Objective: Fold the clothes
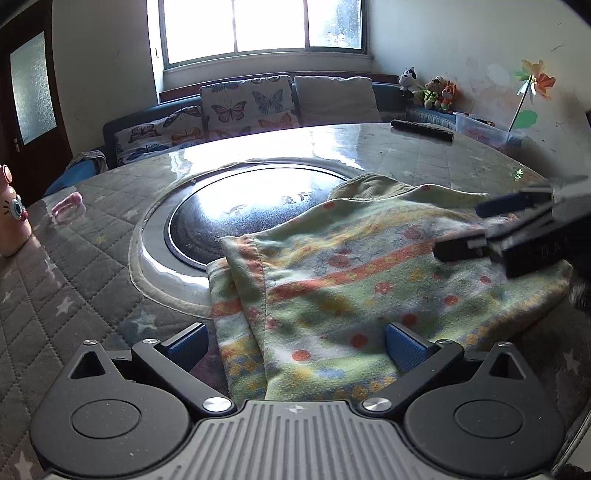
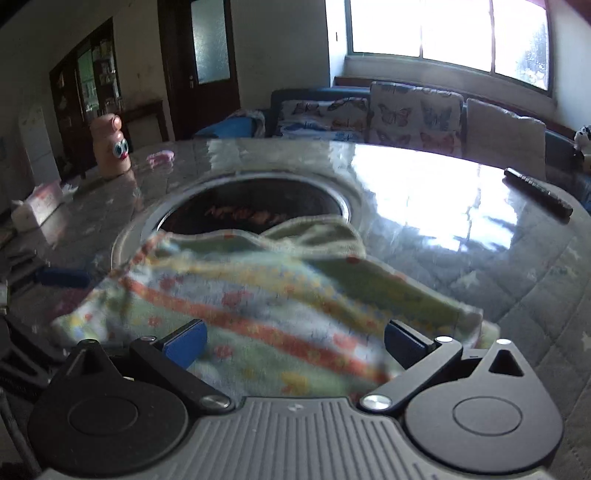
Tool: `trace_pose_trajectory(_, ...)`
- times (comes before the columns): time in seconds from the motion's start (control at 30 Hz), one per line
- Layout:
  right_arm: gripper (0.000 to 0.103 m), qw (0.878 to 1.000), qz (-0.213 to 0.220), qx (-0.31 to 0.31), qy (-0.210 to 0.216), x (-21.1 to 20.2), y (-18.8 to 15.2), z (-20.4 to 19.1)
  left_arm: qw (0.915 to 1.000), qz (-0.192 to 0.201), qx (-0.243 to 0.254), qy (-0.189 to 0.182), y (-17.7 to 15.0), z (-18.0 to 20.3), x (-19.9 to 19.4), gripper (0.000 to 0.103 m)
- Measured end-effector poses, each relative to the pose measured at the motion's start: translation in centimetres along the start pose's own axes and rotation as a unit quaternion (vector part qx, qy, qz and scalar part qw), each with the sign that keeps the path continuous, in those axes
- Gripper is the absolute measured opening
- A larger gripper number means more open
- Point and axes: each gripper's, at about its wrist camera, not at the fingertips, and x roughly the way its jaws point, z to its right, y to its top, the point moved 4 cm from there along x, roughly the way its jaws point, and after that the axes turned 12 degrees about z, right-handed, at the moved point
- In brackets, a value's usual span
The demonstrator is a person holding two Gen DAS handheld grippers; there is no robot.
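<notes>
Lying partly folded on the surface (image 1: pixel 92 229), the patterned garment (image 1: pixel 351 280) is framed by both grippers, left gripper (image 1: pixel 295 347) and right gripper (image 2: pixel 295 347), jaws apart. Another fold seems due; an edge must be pinched first.

Window (image 1: pixel 262 26): wide, bright daylight.
Sofa (image 1: pixel 155 129): dark, beneath it, with butterfly cushions (image 1: pixel 245 101).
Door (image 2: pixel 208 55): dark wood, frosted pane.
Wall (image 1: pixel 461 44): pale, apparently stained.
Table (image 1: pixel 388 147): round, glossy, glare-lit.
</notes>
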Motion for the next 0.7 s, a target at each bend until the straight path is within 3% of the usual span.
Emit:
trace_pose_trajectory(0.1, 0.103, 1.000, 0.013, 0.012, 0.015, 0.7, 1.5, 0.0, 1.0000, -0.001, -0.003, -0.002, 0.0, 0.0, 0.0, 0.103)
trace_pose_trajectory(0.33, 0.103, 0.999, -0.027, 0.013, 0.026, 5.0, 1.1, -0.7, 0.9998, -0.003, -0.017, -0.004, -0.2, -0.2, -0.1, 0.103)
trace_pose_trajectory(0.47, 0.103, 0.999, -0.029, 0.000, 0.021, 4.8, 1.5, -1.5, 0.9998, -0.004, -0.020, -0.006, -0.2, -0.3, -0.2, 0.103)
trace_pose_trajectory(0.57, 0.103, 0.999, -0.008, 0.007, 0.038, 3.5, 2.2, -2.0, 0.9998, -0.004, -0.019, -0.006, -0.1, -0.2, -0.2, 0.103)
trace_pose_trajectory(0.7, 0.103, 0.998, -0.041, -0.030, 0.027, 4.5, 0.8, -3.0, 0.9997, -0.006, -0.025, -0.006, -0.1, -0.4, -0.1, 0.103)
